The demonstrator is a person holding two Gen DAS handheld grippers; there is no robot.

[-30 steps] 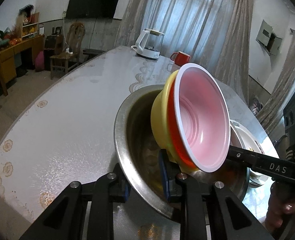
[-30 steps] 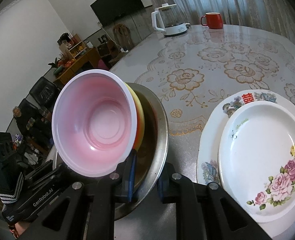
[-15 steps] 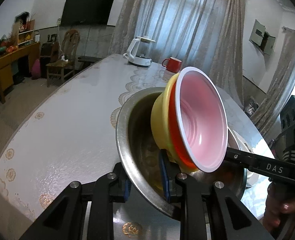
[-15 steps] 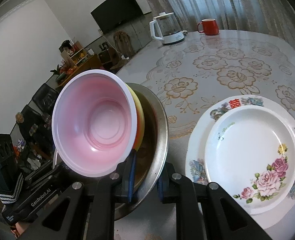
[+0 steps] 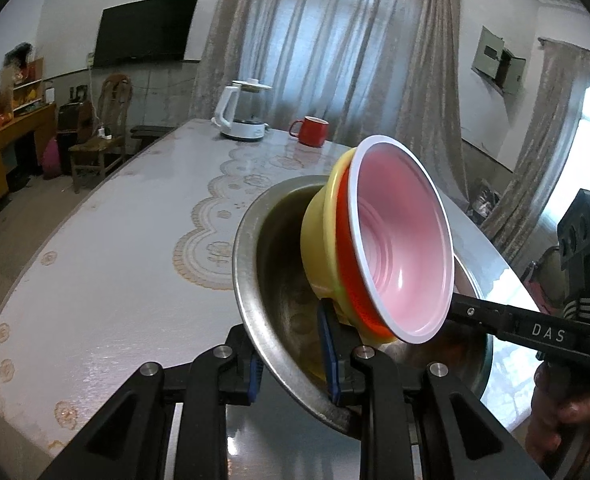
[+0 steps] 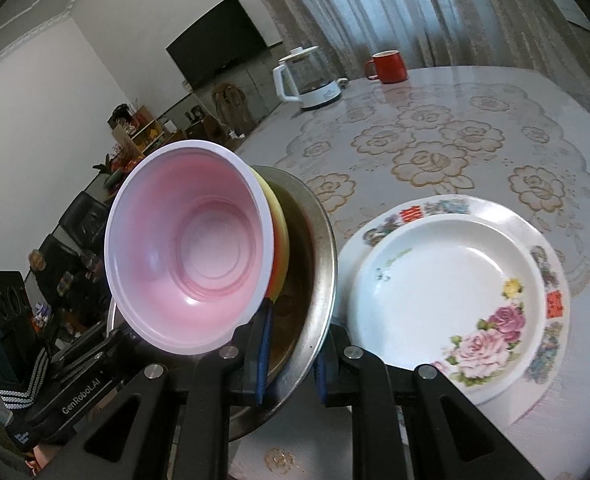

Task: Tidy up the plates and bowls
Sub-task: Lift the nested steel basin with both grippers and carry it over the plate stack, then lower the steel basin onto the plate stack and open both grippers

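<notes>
while tilted, steel basin [image 5: 251, 280] holds yellow bowl [image 5: 315, 236] nesting pink bowl [image 6: 199, 248].

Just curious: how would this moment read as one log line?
left claw: grips metal basin rim | right claw: same basin | nested bowls tilted inside | plates beside

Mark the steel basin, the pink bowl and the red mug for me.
steel basin [image 5: 247, 280]: left wrist view, left part of rim.
pink bowl [image 6: 199, 248]: right wrist view, inner bottom.
red mug [image 6: 389, 67]: right wrist view, side wall.
</notes>
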